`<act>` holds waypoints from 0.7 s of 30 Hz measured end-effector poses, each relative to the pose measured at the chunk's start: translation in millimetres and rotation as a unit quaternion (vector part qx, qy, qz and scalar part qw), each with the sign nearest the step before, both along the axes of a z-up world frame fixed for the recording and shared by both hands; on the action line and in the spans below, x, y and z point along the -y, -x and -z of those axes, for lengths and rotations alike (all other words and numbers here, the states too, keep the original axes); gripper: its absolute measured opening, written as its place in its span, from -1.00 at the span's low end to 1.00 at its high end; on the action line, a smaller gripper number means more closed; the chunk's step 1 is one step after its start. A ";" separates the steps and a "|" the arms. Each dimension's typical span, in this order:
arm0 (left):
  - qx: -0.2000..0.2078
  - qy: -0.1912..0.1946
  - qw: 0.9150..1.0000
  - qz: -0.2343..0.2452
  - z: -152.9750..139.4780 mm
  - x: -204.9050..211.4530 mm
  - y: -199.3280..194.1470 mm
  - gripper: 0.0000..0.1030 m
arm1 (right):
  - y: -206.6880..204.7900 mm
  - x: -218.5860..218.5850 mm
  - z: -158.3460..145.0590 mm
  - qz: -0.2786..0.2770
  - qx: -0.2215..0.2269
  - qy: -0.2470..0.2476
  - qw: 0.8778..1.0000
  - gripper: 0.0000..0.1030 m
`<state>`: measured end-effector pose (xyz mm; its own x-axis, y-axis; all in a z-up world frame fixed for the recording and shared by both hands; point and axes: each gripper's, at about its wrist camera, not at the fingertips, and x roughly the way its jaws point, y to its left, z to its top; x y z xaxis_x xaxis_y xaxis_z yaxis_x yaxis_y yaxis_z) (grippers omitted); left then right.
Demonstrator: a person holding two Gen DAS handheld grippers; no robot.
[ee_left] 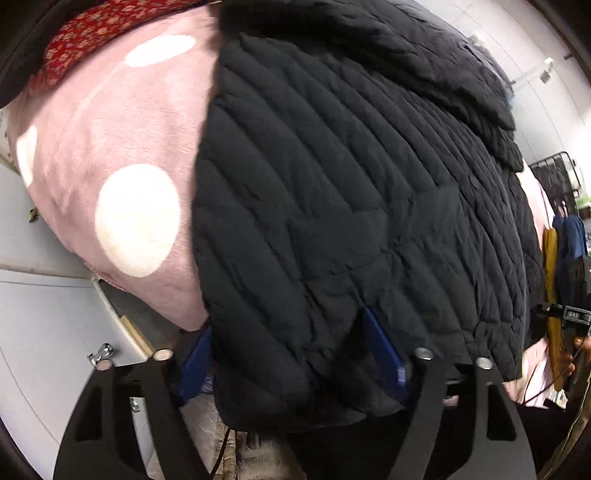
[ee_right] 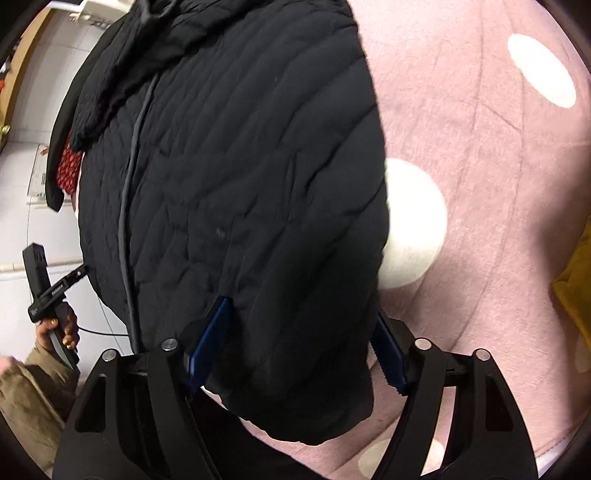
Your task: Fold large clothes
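A black quilted jacket point(ee_left: 332, 184) lies spread on a pink blanket with white dots point(ee_left: 110, 122). My left gripper point(ee_left: 286, 321) points steeply down at the jacket's near hem, and its blue pads point(ee_left: 384, 350) straddle the puffy edge without clearly pinching it. Over the other end of the hem, the right gripper point(ee_right: 301, 310) stands wide with the jacket's point(ee_right: 240, 184) corner bulging between its pads point(ee_right: 389, 354), whose toothed face shows bare. The grey zip line point(ee_right: 127, 206) runs up the jacket on the left.
The pink blanket point(ee_right: 480, 147) stretches far to the right. A red patterned cloth point(ee_left: 92, 33) lies at the blanket's far end. A yellow item point(ee_right: 576, 280) sits at the right edge. White cabinet fronts point(ee_left: 44, 314) flank the bed. A hand point(ee_right: 61, 332) holds the other tool.
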<state>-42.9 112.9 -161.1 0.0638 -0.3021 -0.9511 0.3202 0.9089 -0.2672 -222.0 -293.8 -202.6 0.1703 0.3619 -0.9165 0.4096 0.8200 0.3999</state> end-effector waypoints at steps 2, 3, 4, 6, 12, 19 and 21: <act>-0.006 0.015 1.000 -0.012 2.0 -4.9 -0.5 0.11 | 2.3 -1.0 -0.2 -0.003 0.006 0.003 1.000 0.45; -0.012 0.024 0.999 -0.018 2.3 -6.7 -2.0 -0.05 | 3.3 -1.3 -0.7 -0.004 0.006 0.003 1.000 0.44; -0.015 0.028 0.999 -0.021 1.0 -9.7 -2.7 -0.12 | 3.3 -1.5 -2.0 -0.007 0.005 0.004 1.000 0.35; -0.016 0.032 0.999 -0.018 -4.3 -11.0 -3.0 -0.42 | 0.2 -4.6 -4.4 -0.011 0.008 -0.012 1.000 0.02; 0.014 0.036 0.999 -0.004 -38.0 -10.2 6.4 -0.86 | -2.7 -21.1 -35.2 -0.025 0.041 -0.015 0.999 -0.68; 0.022 0.027 0.999 0.030 -72.8 -11.1 30.2 -0.87 | 19.3 -21.8 -75.5 -0.048 0.062 -0.019 0.997 -0.77; 0.014 0.009 0.999 0.046 -71.9 -7.8 46.1 -0.87 | 30.2 -25.5 -73.6 -0.045 0.053 -0.024 0.997 -0.77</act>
